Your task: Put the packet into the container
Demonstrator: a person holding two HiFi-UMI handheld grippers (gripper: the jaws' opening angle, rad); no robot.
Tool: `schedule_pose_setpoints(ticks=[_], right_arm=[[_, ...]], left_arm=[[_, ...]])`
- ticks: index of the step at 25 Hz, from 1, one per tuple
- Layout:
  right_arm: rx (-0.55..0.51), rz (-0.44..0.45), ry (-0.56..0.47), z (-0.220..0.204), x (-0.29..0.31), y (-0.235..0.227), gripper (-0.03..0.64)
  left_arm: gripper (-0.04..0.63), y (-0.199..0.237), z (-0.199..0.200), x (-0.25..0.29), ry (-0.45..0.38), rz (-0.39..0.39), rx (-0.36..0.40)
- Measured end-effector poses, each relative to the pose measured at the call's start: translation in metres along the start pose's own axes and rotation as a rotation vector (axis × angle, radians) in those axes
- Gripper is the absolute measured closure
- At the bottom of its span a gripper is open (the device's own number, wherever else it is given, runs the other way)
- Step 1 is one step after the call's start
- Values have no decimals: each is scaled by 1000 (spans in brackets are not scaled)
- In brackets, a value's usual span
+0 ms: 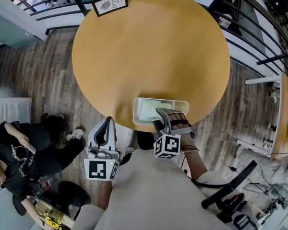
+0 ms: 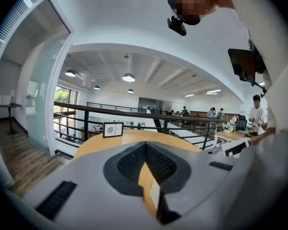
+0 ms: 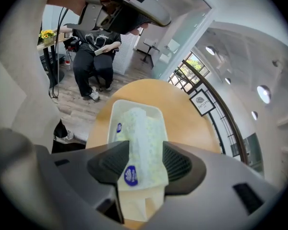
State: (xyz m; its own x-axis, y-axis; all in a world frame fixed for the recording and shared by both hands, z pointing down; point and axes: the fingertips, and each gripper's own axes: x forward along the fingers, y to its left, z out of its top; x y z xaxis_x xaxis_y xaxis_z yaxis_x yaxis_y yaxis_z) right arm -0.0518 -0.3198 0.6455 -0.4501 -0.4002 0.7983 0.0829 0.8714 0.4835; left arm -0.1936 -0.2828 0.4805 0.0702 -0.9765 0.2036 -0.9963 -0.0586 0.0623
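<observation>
Here the right gripper [image 3: 143, 163] hides the near end of the packet [image 3: 140, 133]. Its jaws stand partly apart, clamped on this pale packet with round blue marks, which lies lengthwise in the white container [image 3: 134, 102] at the round table's [image 1: 149, 47] near edge. The left gripper [image 2: 145, 151], jaws pressed together on nothing, hangs off the table.

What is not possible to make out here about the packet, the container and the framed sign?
Packet: its print is blurred in the right gripper view, too small in the head view.
Container: the right gripper covers part of its inside in the head view.
Framed sign: text too small in every view.
</observation>
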Motion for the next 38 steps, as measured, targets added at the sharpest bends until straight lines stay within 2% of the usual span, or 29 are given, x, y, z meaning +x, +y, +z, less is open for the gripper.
schedule_pose_setpoints(ticks=[7, 13, 16, 18, 24, 27, 32, 38], right_arm=[[23, -62, -33, 10, -4, -22, 411], [98, -104, -77, 17, -12, -28, 418], [126, -175, -96, 23, -21, -36, 500], [124, -240, -98, 26, -29, -41, 612], [206, -314, -131, 38, -46, -44, 614], [306, -383, -186, 49, -59, -46, 614], [523, -446, -314, 60, -99, -33, 614], [783, -534, -442, 65, -152, -40, 614]], left_arm=[[591, 3, 4, -2, -9, -1, 6], [591, 2, 7, 0, -21, -18, 15], [591, 3, 10, -4, -30, -26, 20], [591, 3, 11, -8, -36, -34, 25], [591, 4, 21, -19, -70, -65, 50], [591, 8, 22, -28, -99, -82, 62], [591, -4, 17, -62, -135, -119, 79], [591, -15, 36, -82, -170, -163, 100]])
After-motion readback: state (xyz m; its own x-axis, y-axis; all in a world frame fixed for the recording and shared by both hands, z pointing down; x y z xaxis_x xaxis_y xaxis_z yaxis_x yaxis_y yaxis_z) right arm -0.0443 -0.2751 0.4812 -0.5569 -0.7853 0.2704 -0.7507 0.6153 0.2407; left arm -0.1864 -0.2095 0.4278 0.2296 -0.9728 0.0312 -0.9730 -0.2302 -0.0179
